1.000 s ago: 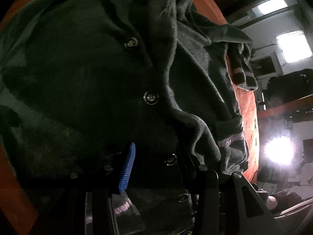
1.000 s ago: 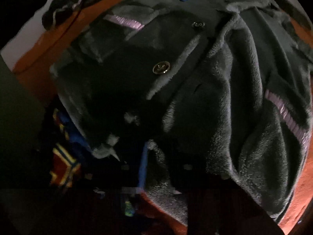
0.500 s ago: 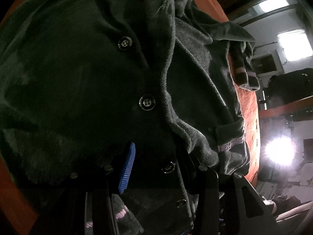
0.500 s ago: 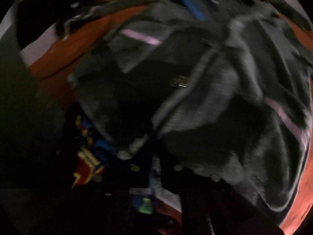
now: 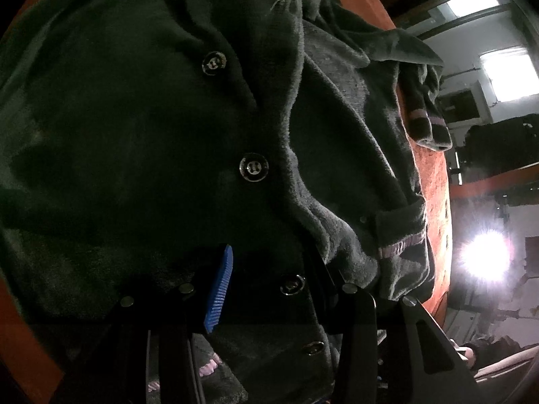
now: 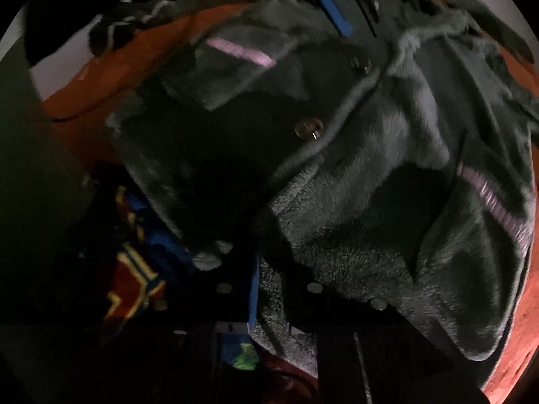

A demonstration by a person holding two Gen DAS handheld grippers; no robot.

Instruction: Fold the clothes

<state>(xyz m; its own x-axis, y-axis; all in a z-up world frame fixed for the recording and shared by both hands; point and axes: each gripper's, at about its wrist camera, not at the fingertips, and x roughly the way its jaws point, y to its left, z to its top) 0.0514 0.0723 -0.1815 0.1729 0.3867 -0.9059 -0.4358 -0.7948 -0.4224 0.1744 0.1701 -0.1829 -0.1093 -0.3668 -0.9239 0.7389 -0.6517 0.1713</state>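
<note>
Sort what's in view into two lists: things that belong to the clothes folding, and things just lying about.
Part of the job:
- dark grey fleece button-up top with pink stripes
- left gripper, open around the top's buttoned edge
- right gripper, fleece between its fingers
- orange surface under the top

Lying about:
- blue, red and yellow patterned cloth
- bright lamp in the background

The right wrist view is smeared by motion blur — the fleece cardigan (image 6: 370, 175) loses its edges, and its buttons (image 6: 308, 129) show no detail. Deep shadow swallows the right gripper (image 6: 269, 269), so whether its fingers pinch the cloth cannot be told. A patterned fabric (image 6: 134, 286) at lower left is too dark to identify. In the left wrist view the left gripper (image 5: 269, 279) has one finger lost in darkness, and the cardigan's hem runs off the bottom edge — the room at right is washed out by a glaring lamp (image 5: 483, 259).
</note>
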